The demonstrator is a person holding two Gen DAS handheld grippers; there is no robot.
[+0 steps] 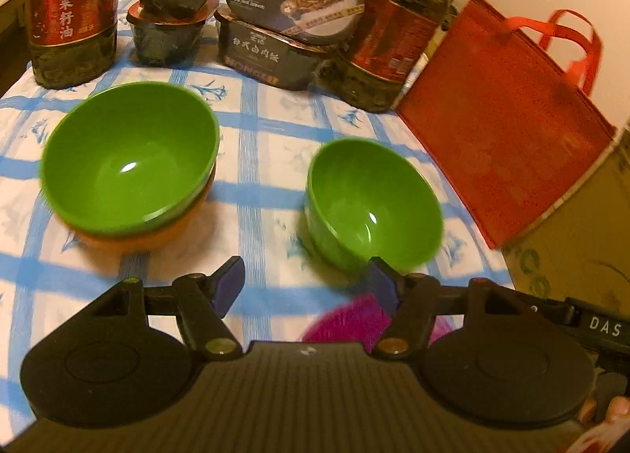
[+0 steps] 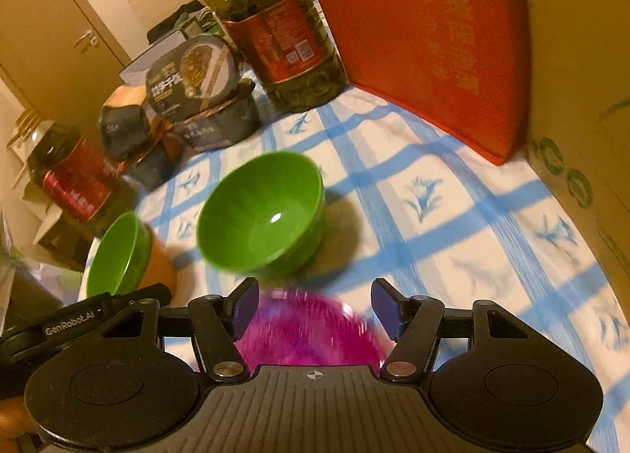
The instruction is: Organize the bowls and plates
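A green bowl [image 1: 130, 155] is nested in an orange bowl [image 1: 157, 234] at the left of the blue-checked tablecloth [image 1: 267, 145]. A single green bowl [image 1: 374, 203] stands to its right. A magenta bowl [image 1: 346, 319] lies close under my left gripper [image 1: 305, 283], which is open and empty. In the right wrist view my right gripper [image 2: 315, 305] is open above the magenta bowl [image 2: 307, 335], with the single green bowl [image 2: 262, 212] just beyond and the nested pair [image 2: 118, 256] at the left.
Two large oil bottles [image 1: 71, 12] [image 1: 393, 31] and stacked dark food boxes [image 1: 291, 4] stand along the back. A red tote bag [image 1: 504, 110] leans against a cardboard box [image 1: 582, 224] at the right edge.
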